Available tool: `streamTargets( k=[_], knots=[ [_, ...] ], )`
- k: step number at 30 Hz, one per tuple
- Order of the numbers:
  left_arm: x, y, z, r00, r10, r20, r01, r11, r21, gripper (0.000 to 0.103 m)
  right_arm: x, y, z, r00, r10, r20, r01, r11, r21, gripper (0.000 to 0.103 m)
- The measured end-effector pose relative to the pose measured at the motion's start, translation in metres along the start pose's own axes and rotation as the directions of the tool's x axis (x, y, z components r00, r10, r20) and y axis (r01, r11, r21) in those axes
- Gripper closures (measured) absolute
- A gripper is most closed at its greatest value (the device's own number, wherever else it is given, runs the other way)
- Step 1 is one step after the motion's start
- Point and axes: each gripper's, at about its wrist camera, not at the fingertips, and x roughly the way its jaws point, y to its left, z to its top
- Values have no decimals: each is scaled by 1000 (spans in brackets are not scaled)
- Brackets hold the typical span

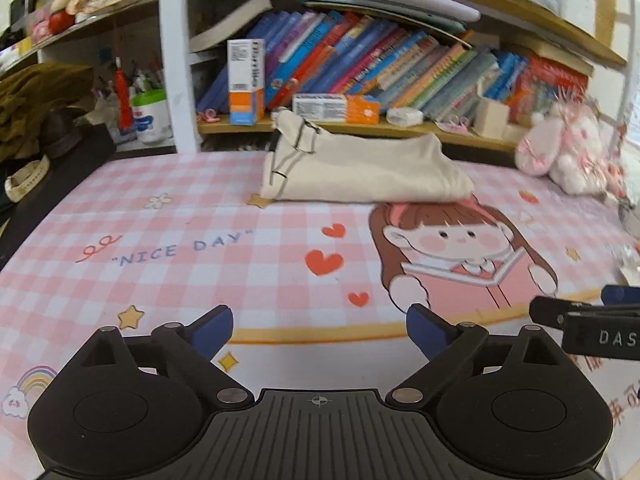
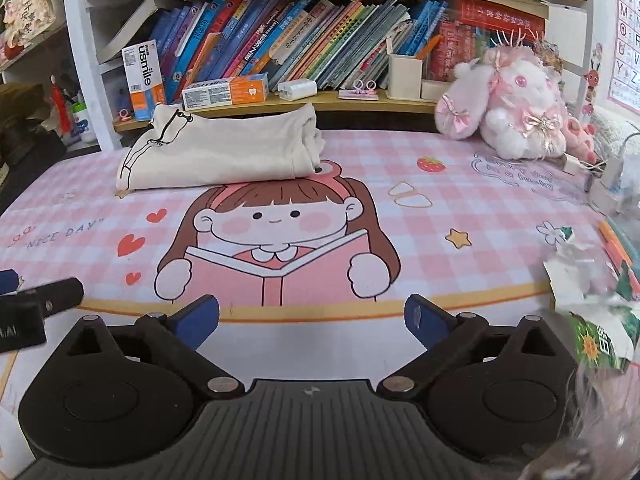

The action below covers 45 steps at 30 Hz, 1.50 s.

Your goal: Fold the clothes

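A cream garment with dark trim point(image 1: 360, 168) lies folded in a compact pile at the back of the pink checked desk mat point(image 1: 200, 272), against the bookshelf edge. It also shows in the right wrist view point(image 2: 224, 152), above the cartoon girl print. My left gripper point(image 1: 320, 328) is open and empty, low over the mat's front, well short of the garment. My right gripper point(image 2: 312, 318) is open and empty, also near the front edge. Each gripper's tip shows at the other view's edge.
A bookshelf with books point(image 2: 320, 40) and toothpaste boxes point(image 2: 226, 90) stands behind the garment. A pink plush rabbit point(image 2: 516, 108) sits back right. Crumpled wrappers and pencils point(image 2: 592, 280) lie at the right edge. Dark clothing and clutter point(image 1: 36, 112) sit at the left.
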Motion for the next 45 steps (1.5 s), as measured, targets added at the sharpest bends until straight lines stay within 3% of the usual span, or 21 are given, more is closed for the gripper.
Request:
streamTargets(
  k=[17,45],
  knots=[
    [-1,3,-2,1000,2,0,-2,1000,-23,8,-4,16,-7,1000,25,-9,-26,998,-50,3],
    [8,7,0,1000,-12,-28,11,1000,-29,7,3,17,-6,1000,9,-28,-10,999,-38,2]
  ],
)
